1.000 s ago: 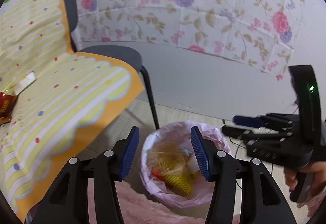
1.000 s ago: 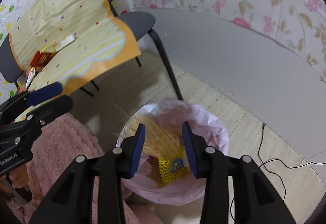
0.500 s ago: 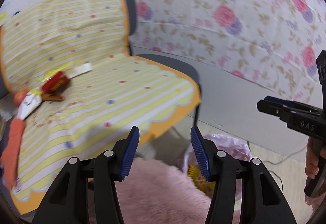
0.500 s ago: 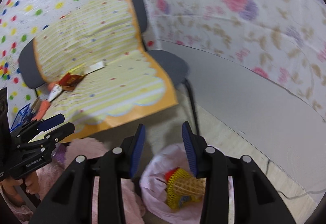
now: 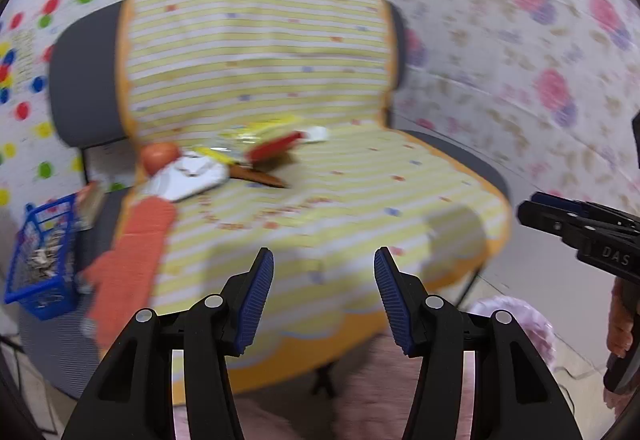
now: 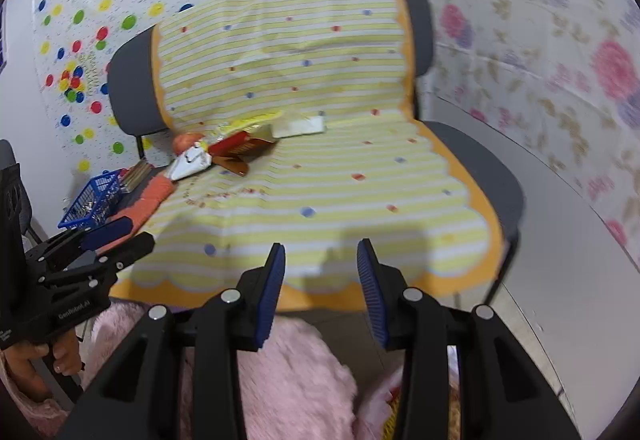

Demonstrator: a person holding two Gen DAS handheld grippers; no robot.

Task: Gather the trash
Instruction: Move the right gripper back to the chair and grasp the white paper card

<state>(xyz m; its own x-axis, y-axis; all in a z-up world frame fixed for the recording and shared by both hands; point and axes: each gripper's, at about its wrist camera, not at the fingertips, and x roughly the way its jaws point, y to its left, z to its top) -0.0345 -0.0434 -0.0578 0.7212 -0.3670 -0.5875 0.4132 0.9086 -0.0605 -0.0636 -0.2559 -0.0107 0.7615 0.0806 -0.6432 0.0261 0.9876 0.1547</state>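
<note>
Trash lies in a heap at the back left of the yellow striped seat cover (image 5: 340, 200) (image 6: 340, 192): a red wrapper (image 5: 274, 146) (image 6: 236, 144), a white wrapper (image 5: 192, 176) (image 6: 190, 162), a white packet (image 6: 300, 126), yellow wrappers (image 5: 256, 132) and an orange ball (image 5: 160, 154) (image 6: 186, 139). My left gripper (image 5: 324, 296) is open and empty in front of the seat. My right gripper (image 6: 321, 288) is open and empty, also in front of the seat. The pink-lined trash bin (image 5: 516, 316) shows at the lower right, mostly hidden.
An orange cloth (image 5: 132, 248) (image 6: 148, 196) hangs off the seat's left edge. A blue basket (image 5: 40, 264) (image 6: 92, 200) stands on the floor at left. A pink fluffy rug (image 6: 288, 380) lies below the grippers. Patterned sheets cover the walls.
Both grippers have swung up and left from above the trash bin to face the chair seat. The yellow net that was between the right gripper's fingers now lies in the bin.
</note>
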